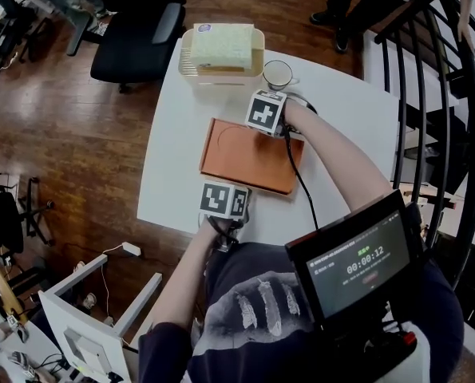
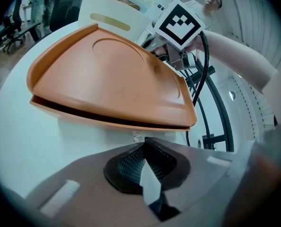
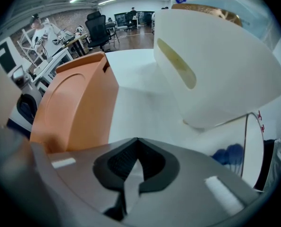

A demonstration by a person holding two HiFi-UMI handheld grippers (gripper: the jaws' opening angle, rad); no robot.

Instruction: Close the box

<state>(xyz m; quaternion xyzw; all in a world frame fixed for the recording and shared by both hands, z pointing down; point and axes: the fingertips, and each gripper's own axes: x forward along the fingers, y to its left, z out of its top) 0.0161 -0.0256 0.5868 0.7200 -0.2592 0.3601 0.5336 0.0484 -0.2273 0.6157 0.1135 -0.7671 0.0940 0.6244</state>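
Note:
A flat orange box (image 1: 249, 156) lies in the middle of the white table (image 1: 169, 166). In the left gripper view the orange box (image 2: 107, 79) has its lid down, with a thin dark gap along the near edge. My left gripper (image 1: 225, 194) sits at the box's near edge, shut with nothing between its jaws; its tips (image 2: 145, 138) stand just short of the box. My right gripper (image 1: 261, 118) is at the box's far right corner, also shut and empty. In its view the orange box (image 3: 76, 103) lies to the left of the gripper (image 3: 136, 138).
A cream basket (image 1: 221, 69) holding a pale yellow block stands at the table's far edge, and the basket (image 3: 216, 70) looms close in the right gripper view. A glass cup (image 1: 278, 74) stands beside it. A black office chair (image 1: 137, 30) and a stair railing (image 1: 453, 118) flank the table.

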